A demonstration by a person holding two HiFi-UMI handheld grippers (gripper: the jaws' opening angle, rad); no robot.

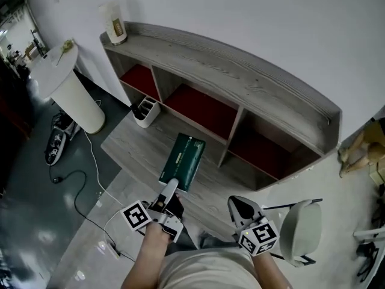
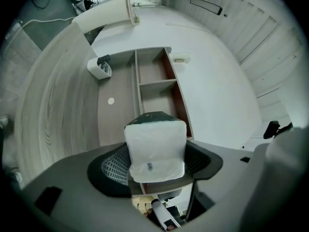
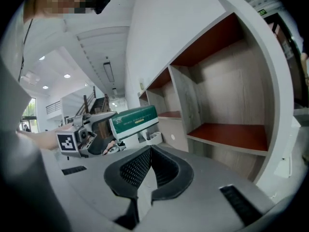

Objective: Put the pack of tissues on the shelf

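On the shelf [image 1: 328, 128] we see the middle compartment [image 1: 201, 110] standing open ahead, with an upright divider [image 1: 233, 134] at its right. Left, on the lower ledge [image 1: 129, 146], a white caddy [image 1: 145, 112] crowds the left compartment [image 1: 139, 78]; a jar [image 1: 115, 26] stands on the top board [image 1: 240, 65], left end.

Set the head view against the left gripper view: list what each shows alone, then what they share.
Head view only: the right gripper and the pack's whole green length. Left gripper view only: the pack's white end, clamped between the jaws of the left gripper. Both: the pack, the shelf with its compartments, and the white caddy.
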